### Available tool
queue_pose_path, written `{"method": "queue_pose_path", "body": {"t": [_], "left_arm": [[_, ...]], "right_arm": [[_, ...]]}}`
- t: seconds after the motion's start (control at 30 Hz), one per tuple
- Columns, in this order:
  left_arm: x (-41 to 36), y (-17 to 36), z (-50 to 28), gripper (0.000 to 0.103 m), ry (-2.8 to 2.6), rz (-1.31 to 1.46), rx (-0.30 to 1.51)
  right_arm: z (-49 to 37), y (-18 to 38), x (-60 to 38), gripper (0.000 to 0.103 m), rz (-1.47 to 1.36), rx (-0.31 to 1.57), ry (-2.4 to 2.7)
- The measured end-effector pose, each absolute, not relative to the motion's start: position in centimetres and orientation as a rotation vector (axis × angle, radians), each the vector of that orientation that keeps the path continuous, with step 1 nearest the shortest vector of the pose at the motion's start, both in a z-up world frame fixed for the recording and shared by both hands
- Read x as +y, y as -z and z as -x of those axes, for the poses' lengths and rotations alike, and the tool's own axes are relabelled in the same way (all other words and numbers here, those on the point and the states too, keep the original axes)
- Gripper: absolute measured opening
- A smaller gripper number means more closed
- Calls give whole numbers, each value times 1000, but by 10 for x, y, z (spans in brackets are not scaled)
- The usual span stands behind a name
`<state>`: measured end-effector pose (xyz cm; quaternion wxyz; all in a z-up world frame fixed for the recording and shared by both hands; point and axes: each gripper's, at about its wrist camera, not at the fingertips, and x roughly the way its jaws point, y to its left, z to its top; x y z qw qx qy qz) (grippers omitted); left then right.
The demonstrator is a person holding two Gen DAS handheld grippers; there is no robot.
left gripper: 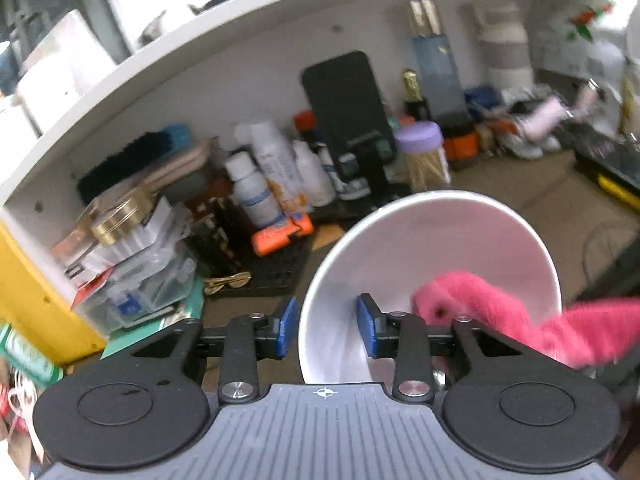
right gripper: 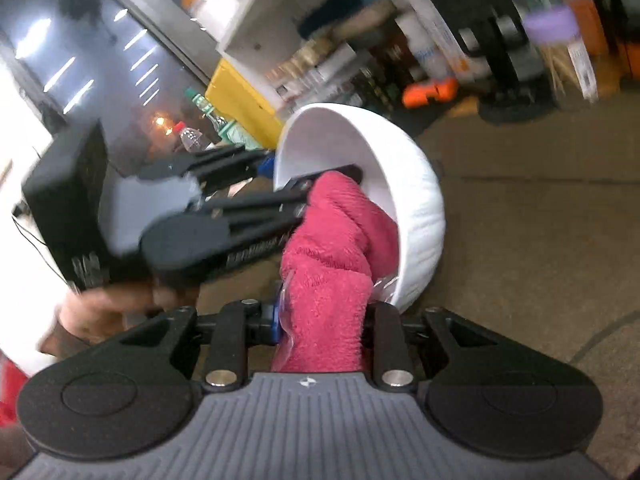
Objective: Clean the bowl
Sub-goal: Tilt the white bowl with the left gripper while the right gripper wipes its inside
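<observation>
Cluttered shelving fills the background, but nearest the lens things are simple. At the bottom of the left wrist view, the left gripper clamps the rim of the white bowl, one blue pad outside the wall and one inside, the bowl tipped on its side with its mouth open. In the right wrist view, the right gripper is clenched on a pink cloth whose far end is stuffed into the bowl. A hand shows blurred at the lower left. Beyond lies a brown tabletop, then bottles, an orange tool, a lilac-lidded jar and a white shelf.
</observation>
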<state>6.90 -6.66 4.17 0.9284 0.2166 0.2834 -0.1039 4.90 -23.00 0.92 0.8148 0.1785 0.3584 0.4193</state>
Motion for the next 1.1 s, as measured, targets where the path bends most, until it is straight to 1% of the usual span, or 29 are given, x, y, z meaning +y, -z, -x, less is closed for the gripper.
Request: {"method": "queue_pose_path", "body": {"t": [0.03, 0.07, 0.1, 0.13, 0.27, 0.4, 0.43, 0.5, 0.53, 0.57, 0.6, 0.63, 0.77, 0.83, 0.9, 0.93, 1.0, 1.03, 1.1], "left_arm": [[-64, -43, -67, 45, 201, -430, 581], [-59, -43, -62, 58, 186, -403, 587], [-52, -42, -54, 66, 171, -362, 588], [-49, -40, -51, 76, 168, -344, 589], [-43, -22, -52, 77, 172, -284, 639], [-36, -7, -65, 77, 269, -160, 696], [-35, -6, -66, 75, 277, -151, 699], [-40, -9, -65, 63, 309, -188, 693], [-42, -11, -64, 43, 323, -204, 694], [-49, -14, -62, 41, 354, -238, 704], [-58, -17, -58, 40, 369, -304, 705], [-64, -20, -55, 39, 389, -357, 701], [-63, -21, -59, 39, 417, -365, 723], [-60, -20, -61, 39, 427, -355, 727], [-59, -20, -61, 39, 433, -361, 726], [-59, -20, -61, 39, 429, -359, 728], [-57, -22, -64, 39, 408, -361, 731], [-56, -24, -65, 36, 400, -364, 730], [-46, -34, -67, 35, 364, -334, 731]], "right_arm": [[-44, -12, -230, 24, -342, 738, -877], [-42, -13, -231, 24, -316, 723, -862], [-41, -14, -233, 24, -299, 716, -848], [-40, -14, -236, 25, -295, 716, -836], [-44, -10, -253, 24, -361, 745, -822], [-57, -3, -272, 24, -466, 792, -801], [-65, 2, -281, 24, -546, 830, -803], [-72, 6, -289, 25, -616, 876, -794], [-76, 5, -288, 26, -635, 905, -778], [-81, 4, -287, 27, -654, 940, -755], [-86, 0, -284, 27, -641, 952, -728], [-89, -10, -279, 27, -579, 925, -704], [-95, -52, -254, 26, -267, 762, -639], [-89, -61, -233, 26, -95, 691, -661], [-70, -66, -204, 26, 140, 578, -733], [-63, -67, -194, 26, 196, 547, -787], [-48, -73, -188, 26, 205, 513, -880], [-42, -77, -192, 25, 181, 493, -881], [-34, -85, -206, 24, 118, 472, -870]]}}
